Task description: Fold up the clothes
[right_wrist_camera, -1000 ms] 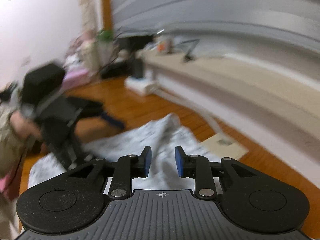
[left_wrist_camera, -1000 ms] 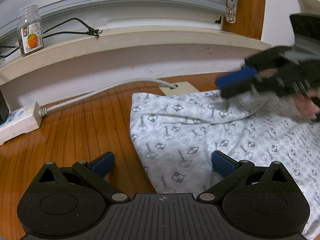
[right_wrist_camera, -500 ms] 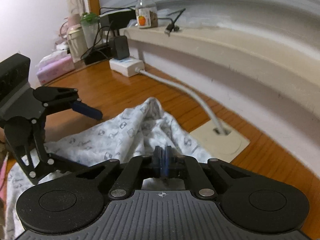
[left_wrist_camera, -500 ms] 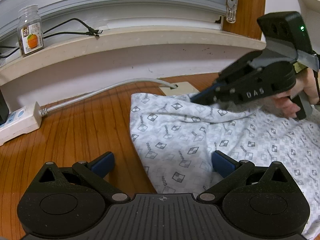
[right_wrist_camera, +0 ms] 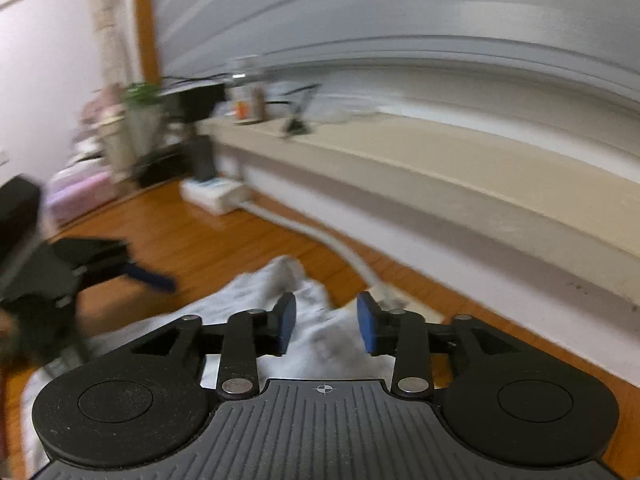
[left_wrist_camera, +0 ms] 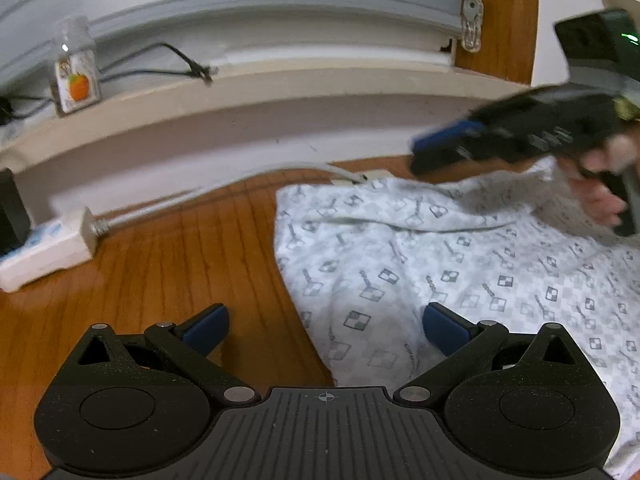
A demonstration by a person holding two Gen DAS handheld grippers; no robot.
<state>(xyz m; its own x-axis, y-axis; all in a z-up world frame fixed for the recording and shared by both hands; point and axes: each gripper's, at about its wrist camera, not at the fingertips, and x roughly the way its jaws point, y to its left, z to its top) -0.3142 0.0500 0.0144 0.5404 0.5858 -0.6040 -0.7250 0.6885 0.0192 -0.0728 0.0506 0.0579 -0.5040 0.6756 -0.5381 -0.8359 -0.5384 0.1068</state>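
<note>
While the patterned garment [left_wrist_camera: 440, 264] lies spread over the wooden tabletop [left_wrist_camera: 180, 264], near the cable outlet plate by the wall, both tools sit around its far-left corner. Low at the cloth's near edge, the left tool [left_wrist_camera: 326, 326] has its jaws wide apart, one blue pad over bare wood and the other over the fabric, gripping nothing; that looks like a ready stance for taking the edge. Hovering above the raised far corner of the garment, the right tool [right_wrist_camera: 326, 328] has its jaws opening, with cloth seen beneath the gap but the pads not pressing on it, so it appears to be letting that corner go. A hand [left_wrist_camera: 600, 196] holds that tool from the right. On the ledge behind, the jar [left_wrist_camera: 76, 76] and the cable stand well clear of the work.
</note>
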